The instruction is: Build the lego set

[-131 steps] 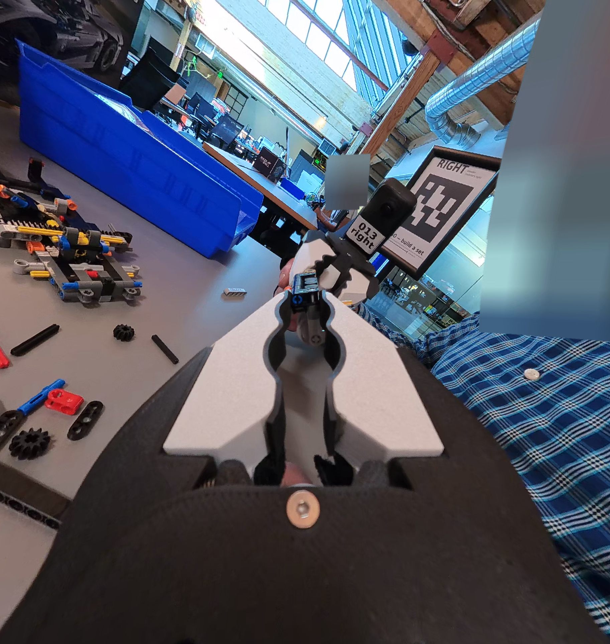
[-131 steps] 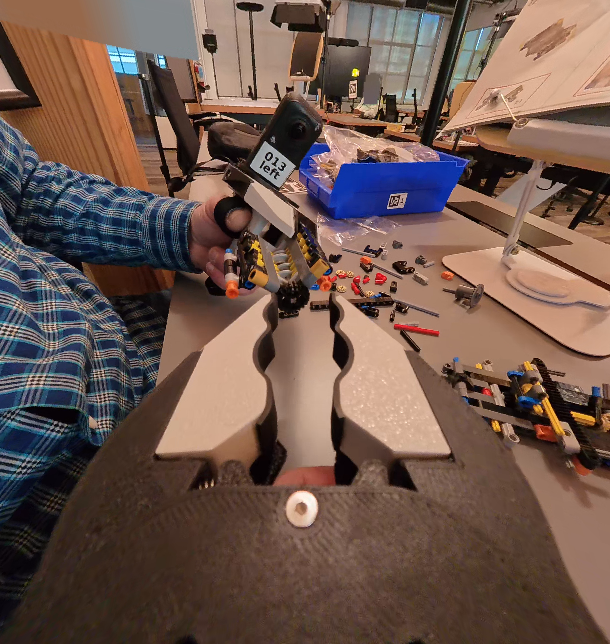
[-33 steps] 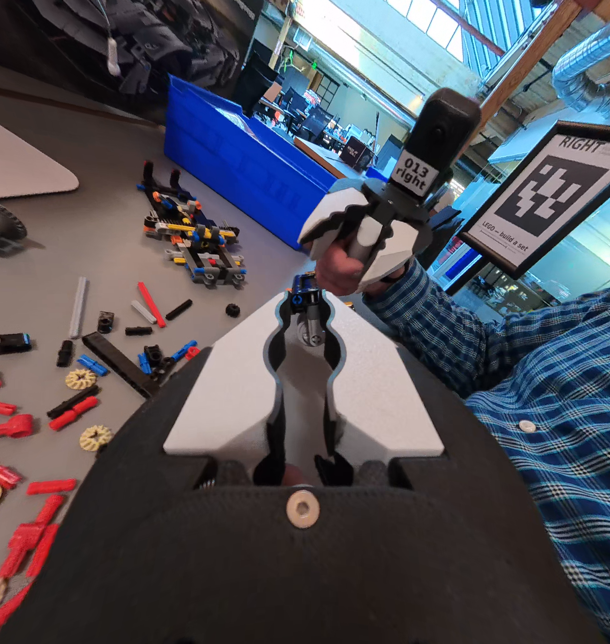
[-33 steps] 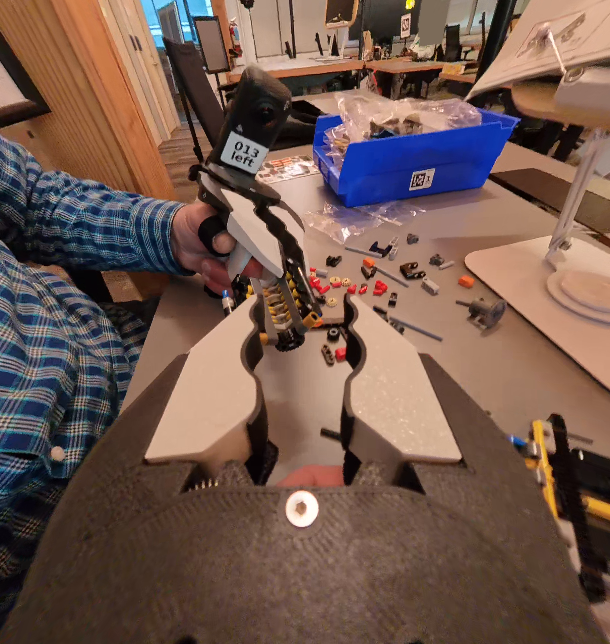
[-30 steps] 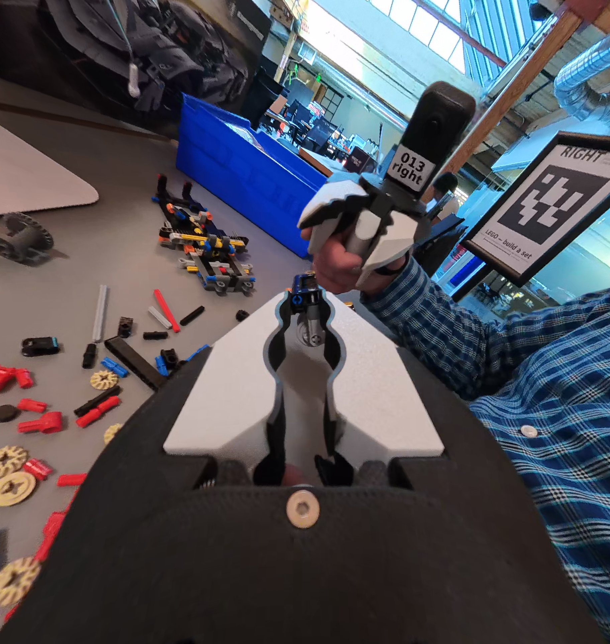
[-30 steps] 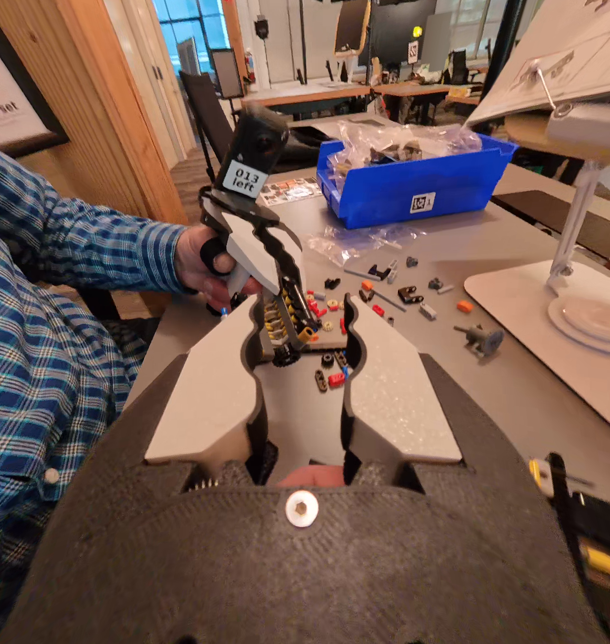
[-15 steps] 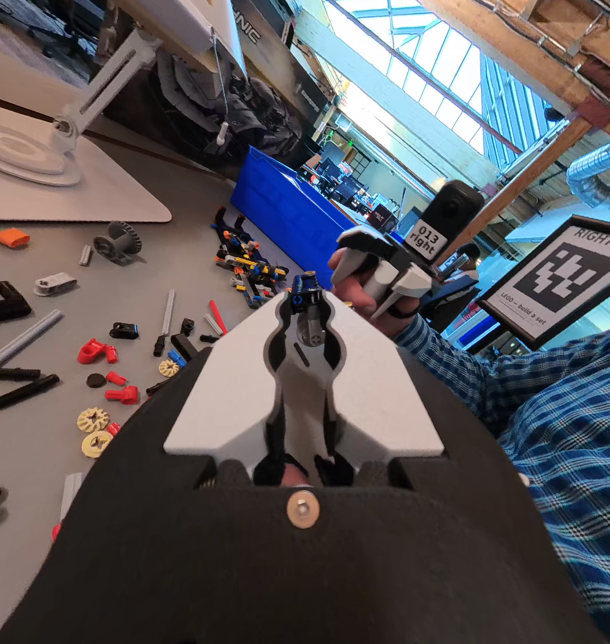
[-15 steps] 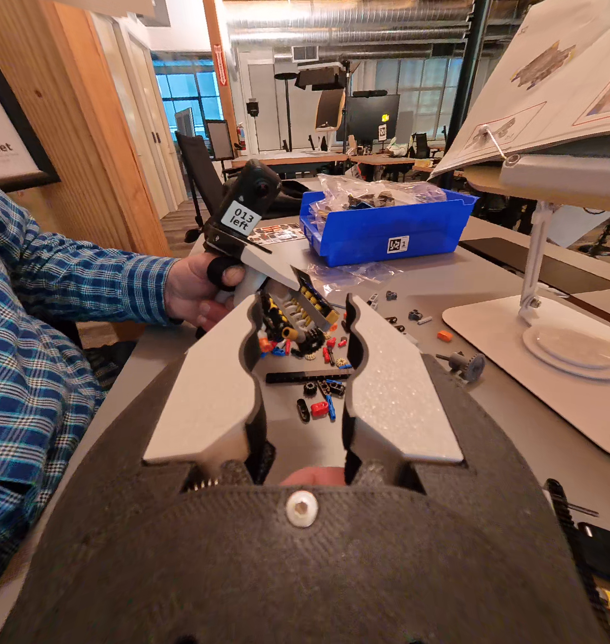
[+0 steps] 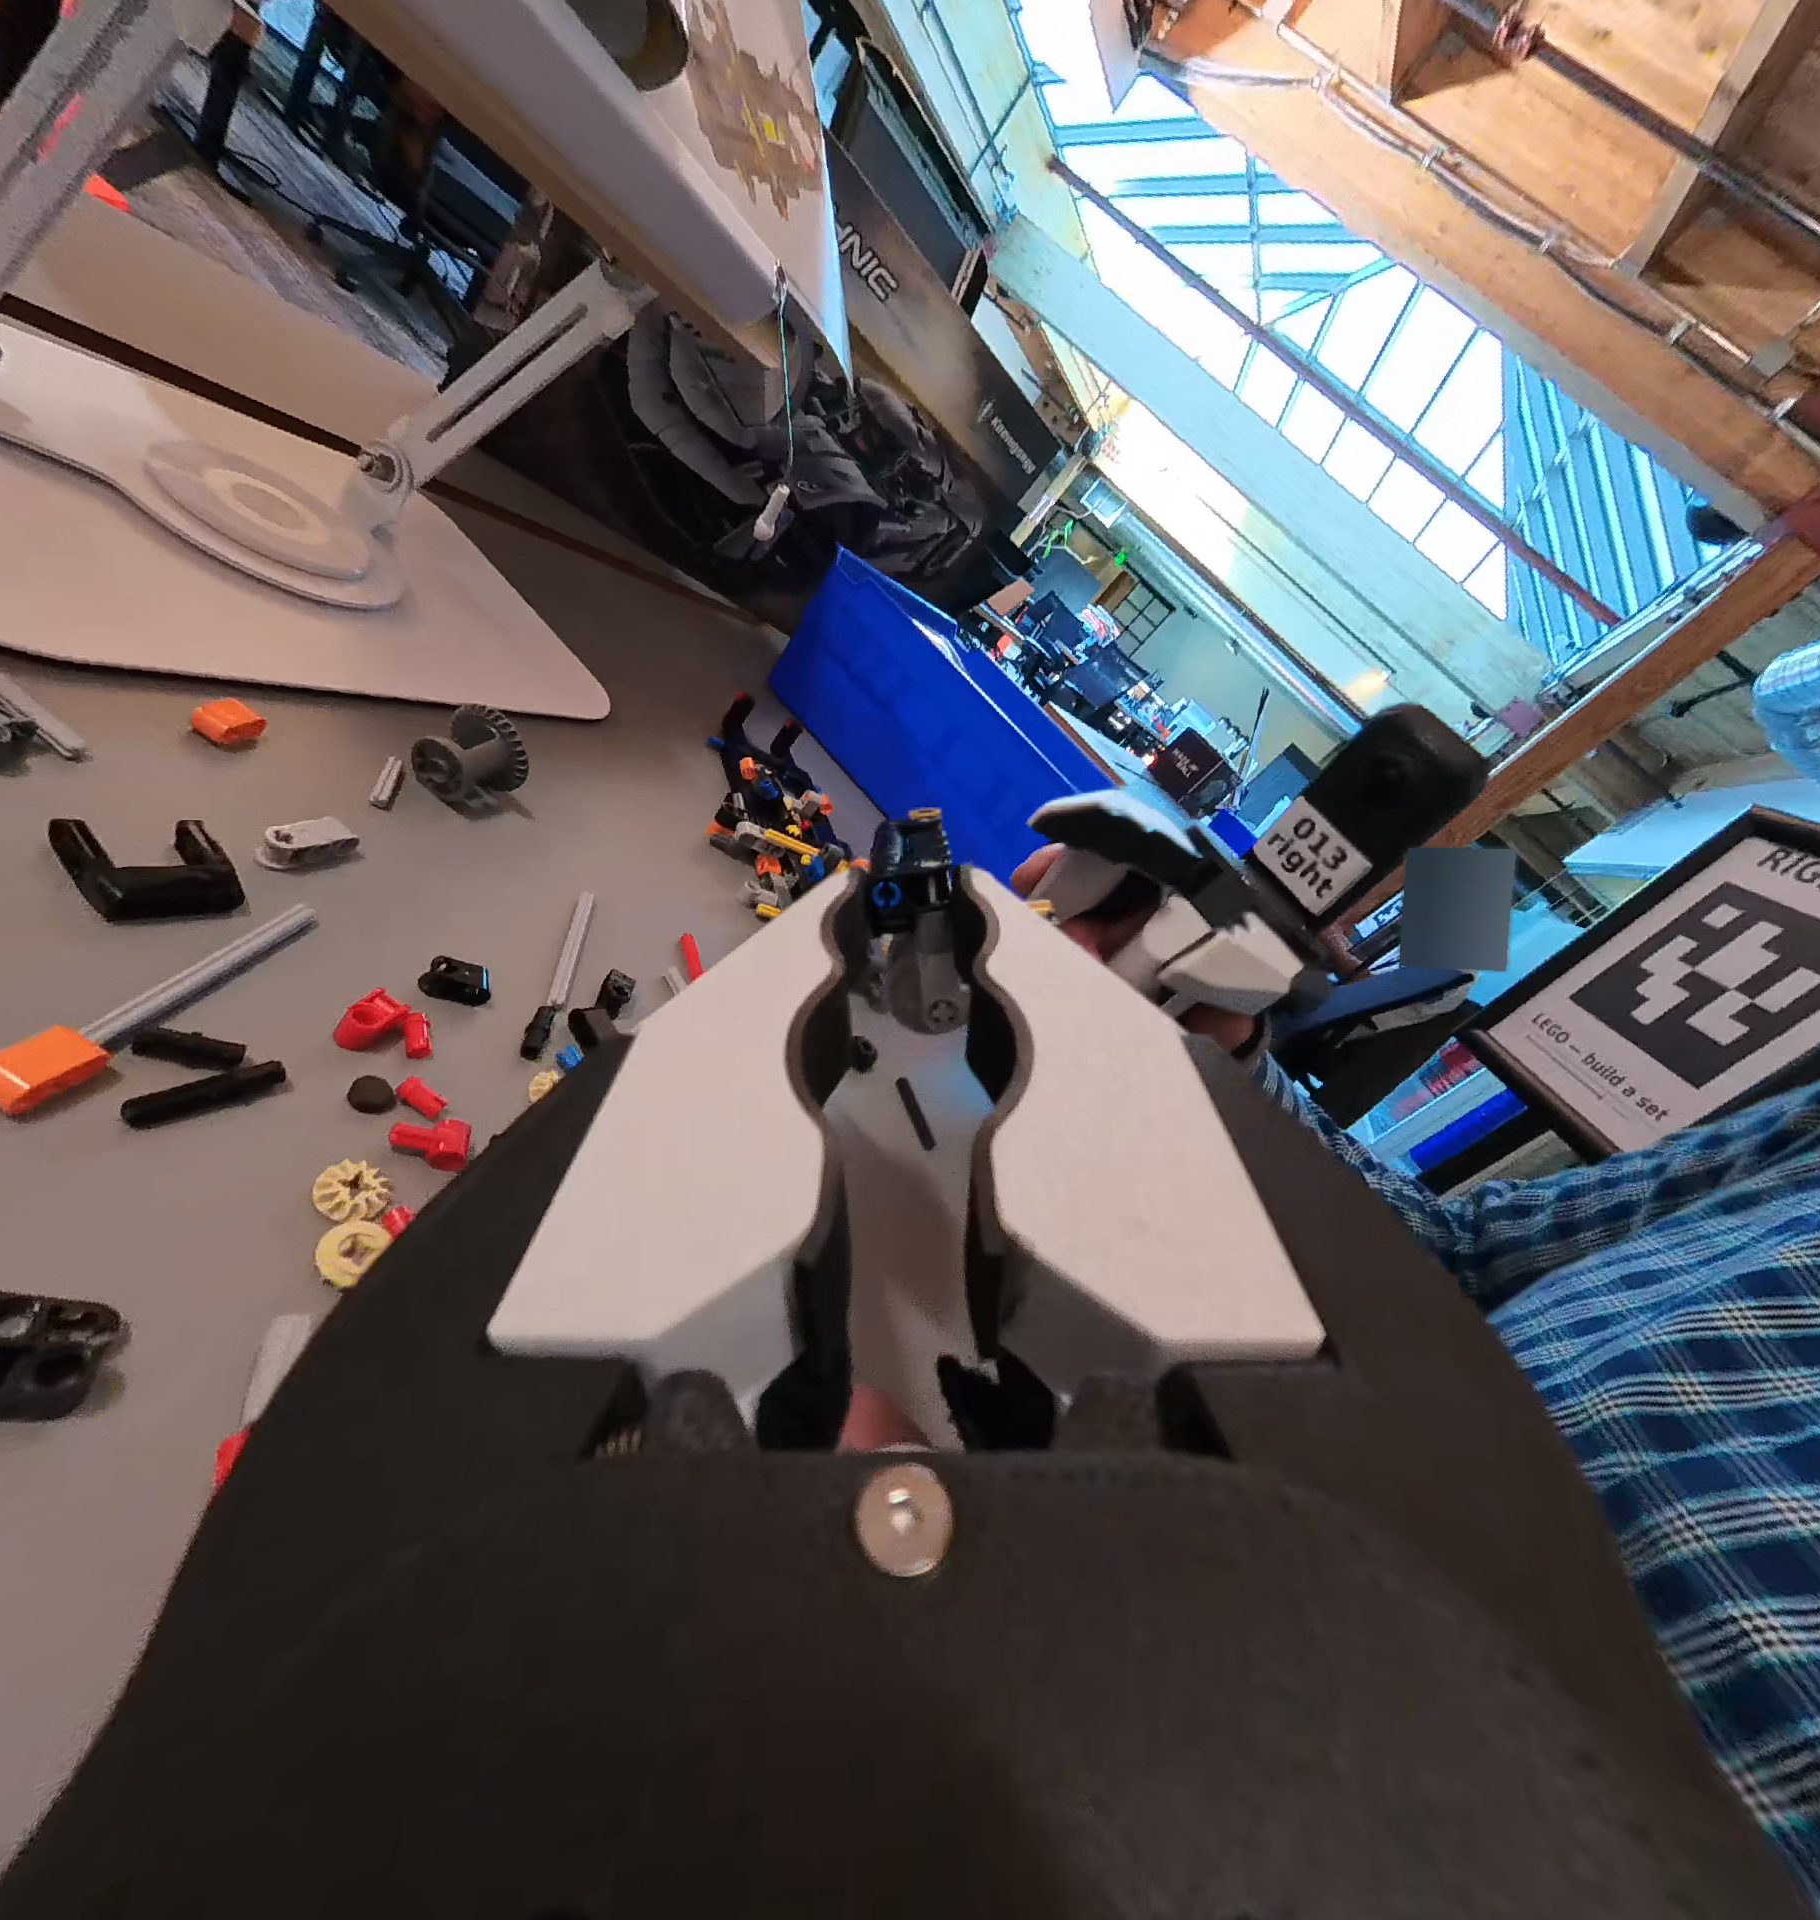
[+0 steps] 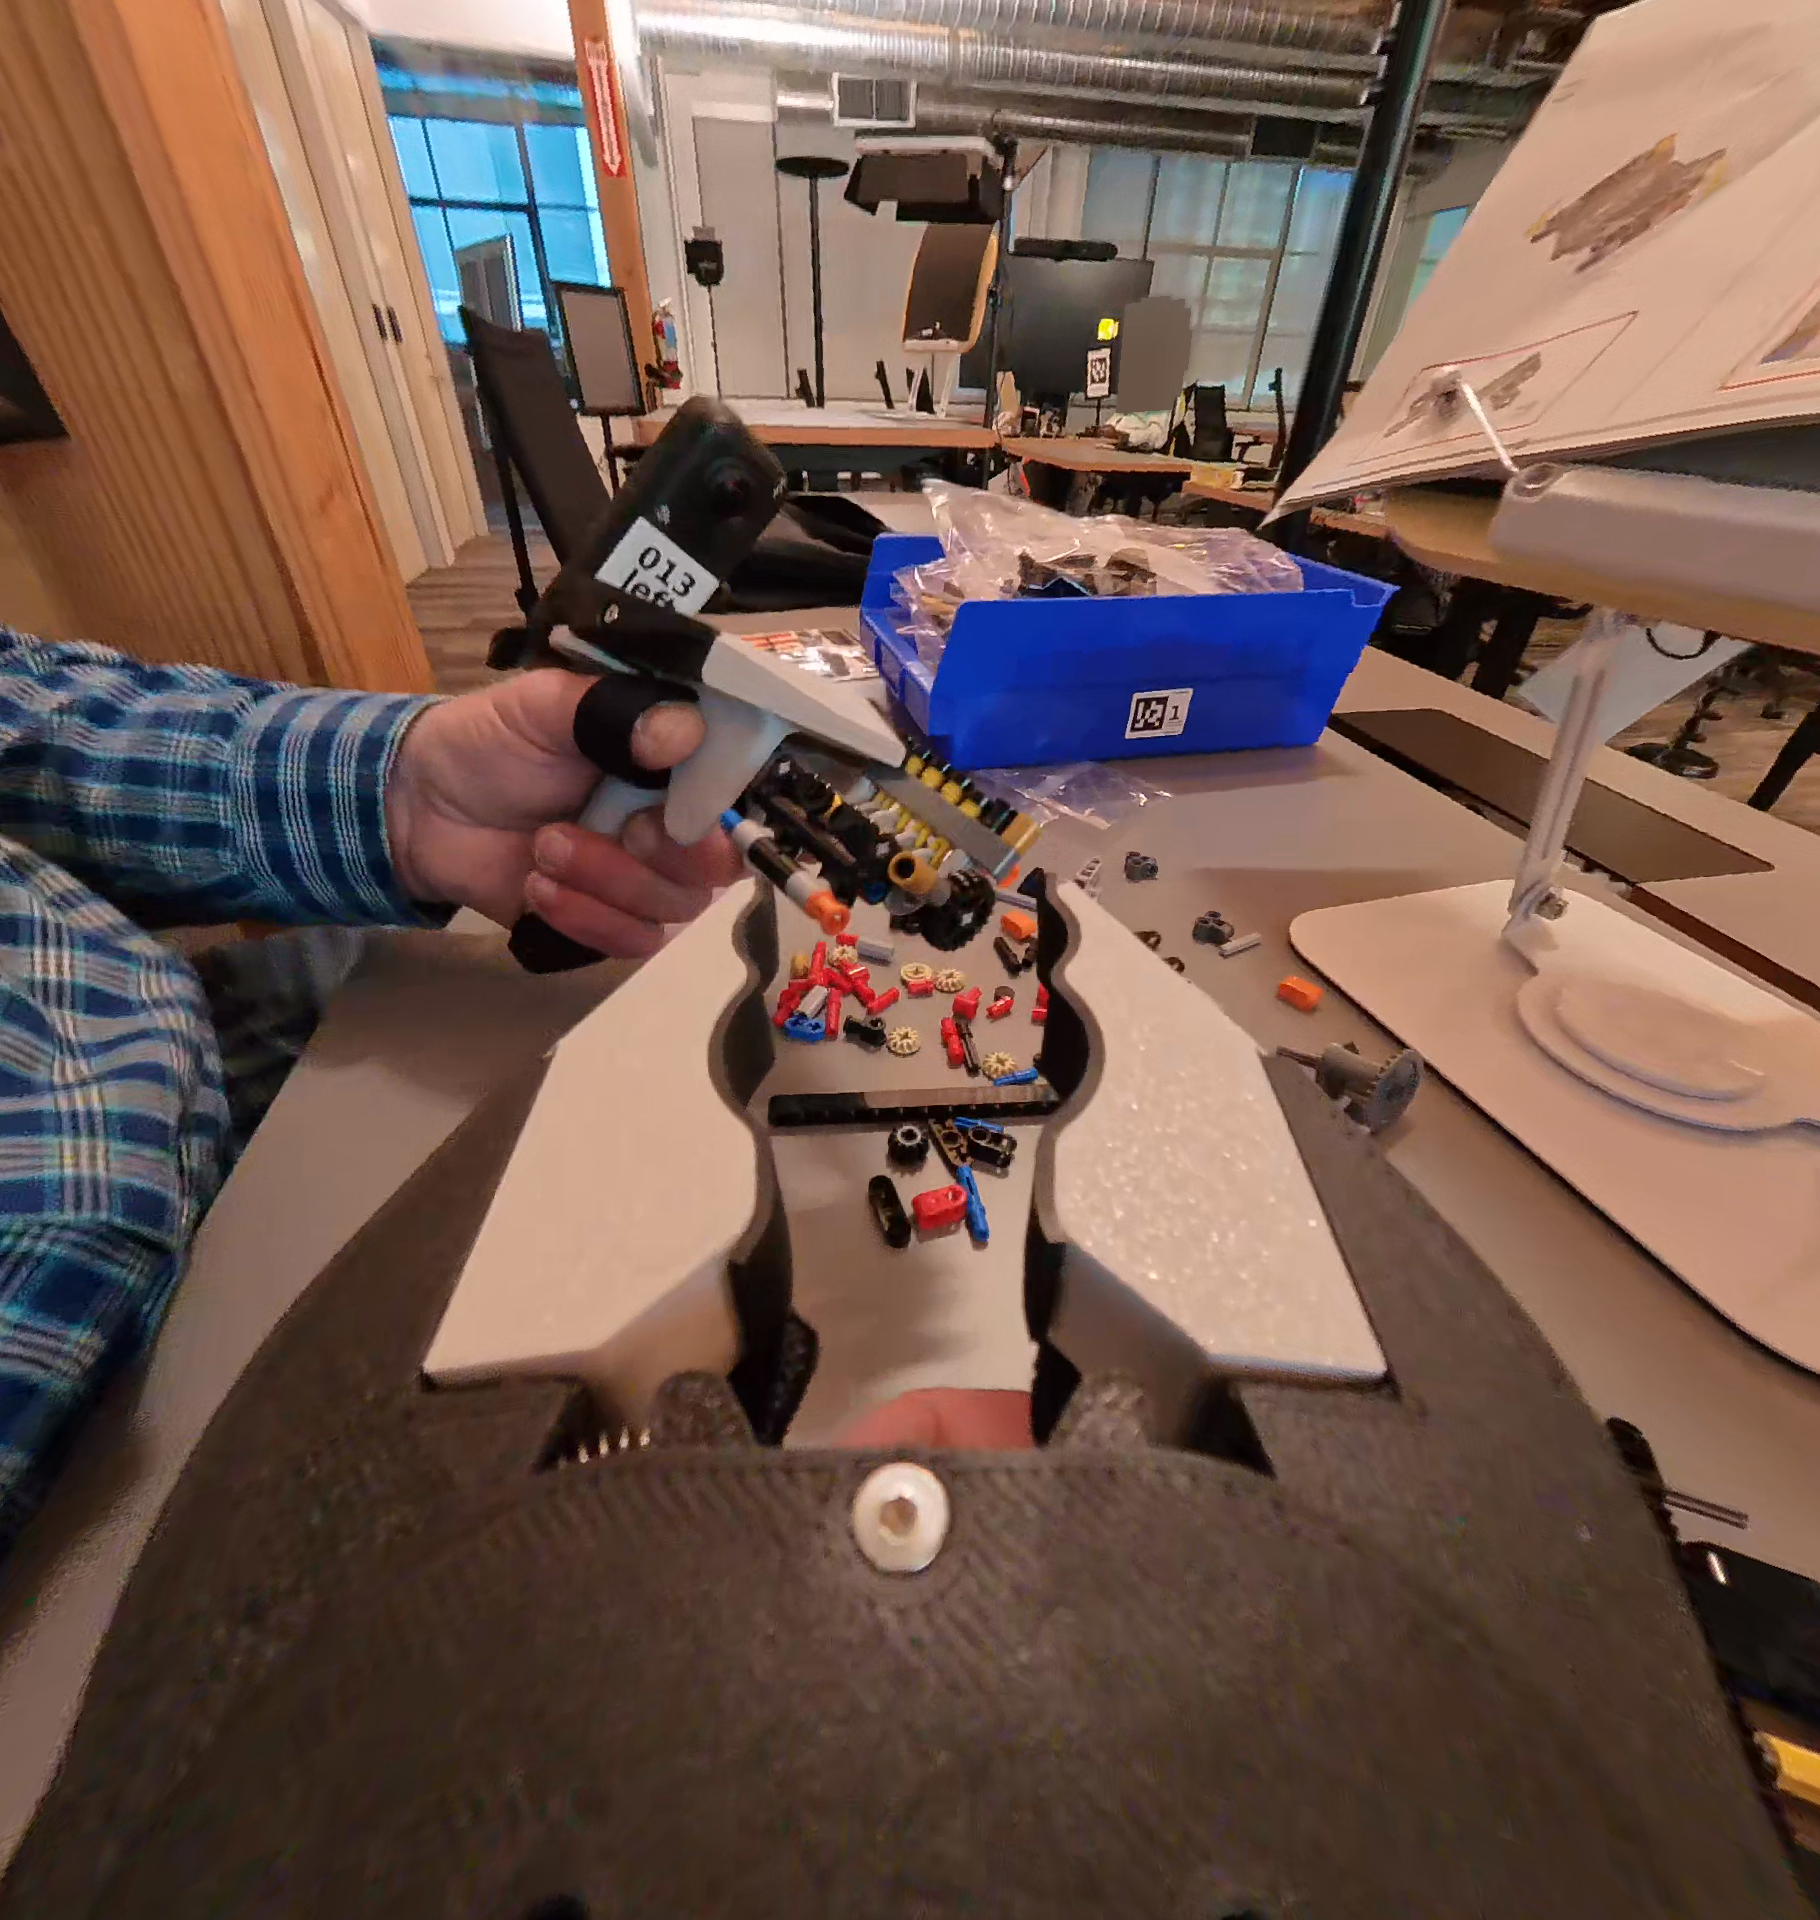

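Bench [image 10: 1332, 831] is the reference. Blue bin [image 10: 1114, 665] at its far side holds unopened bags, so plenty left. Larger chassis section [image 9: 771, 821] lies on the bench beside another blue bin [image 9: 906, 686], apart from the held one. Left gripper [image 9: 911, 914], fingers clamped on a sub-assembly [image 10: 885, 831], holds it above the bench. Right gripper [image 10: 901, 935], fingers spread and empty, hangs over the loose pins and gears [image 10: 885, 1008]. Judgement: mid-build, two sections unjoined, many parts unused.
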Action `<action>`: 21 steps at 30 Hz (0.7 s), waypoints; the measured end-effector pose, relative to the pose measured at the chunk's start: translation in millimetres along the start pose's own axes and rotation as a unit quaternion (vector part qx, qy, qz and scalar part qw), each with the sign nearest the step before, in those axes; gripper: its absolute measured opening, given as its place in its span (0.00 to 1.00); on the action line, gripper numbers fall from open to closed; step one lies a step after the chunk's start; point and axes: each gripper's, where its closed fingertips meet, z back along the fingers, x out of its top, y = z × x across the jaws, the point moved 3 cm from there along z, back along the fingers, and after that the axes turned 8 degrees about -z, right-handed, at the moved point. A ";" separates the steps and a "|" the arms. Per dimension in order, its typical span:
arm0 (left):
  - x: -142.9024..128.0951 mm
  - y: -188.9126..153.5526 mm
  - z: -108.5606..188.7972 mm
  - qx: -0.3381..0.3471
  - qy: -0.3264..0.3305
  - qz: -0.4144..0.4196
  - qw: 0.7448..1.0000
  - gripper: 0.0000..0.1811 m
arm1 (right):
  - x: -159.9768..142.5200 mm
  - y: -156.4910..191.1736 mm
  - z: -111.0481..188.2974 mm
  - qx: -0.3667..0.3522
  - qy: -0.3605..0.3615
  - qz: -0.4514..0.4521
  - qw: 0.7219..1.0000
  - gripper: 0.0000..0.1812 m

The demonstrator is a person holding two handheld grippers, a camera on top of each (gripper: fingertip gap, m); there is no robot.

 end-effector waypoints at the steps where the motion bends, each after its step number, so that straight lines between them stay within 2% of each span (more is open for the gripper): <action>1: 0.1 -1.3 0.4 0.000 -0.002 0.001 1.000 0.07 | -1.9 2.9 -1.9 0.001 0.005 0.009 1.000 0.27; 10: -0.6 -3.6 10.9 0.017 -0.014 0.008 1.000 0.07 | -10.8 11.2 -9.5 -0.001 0.027 0.037 0.999 0.27; 21: -4.1 -2.6 5.1 0.021 -0.035 0.054 0.998 0.07 | -24.1 11.4 -20.1 -0.059 0.067 0.115 0.989 0.26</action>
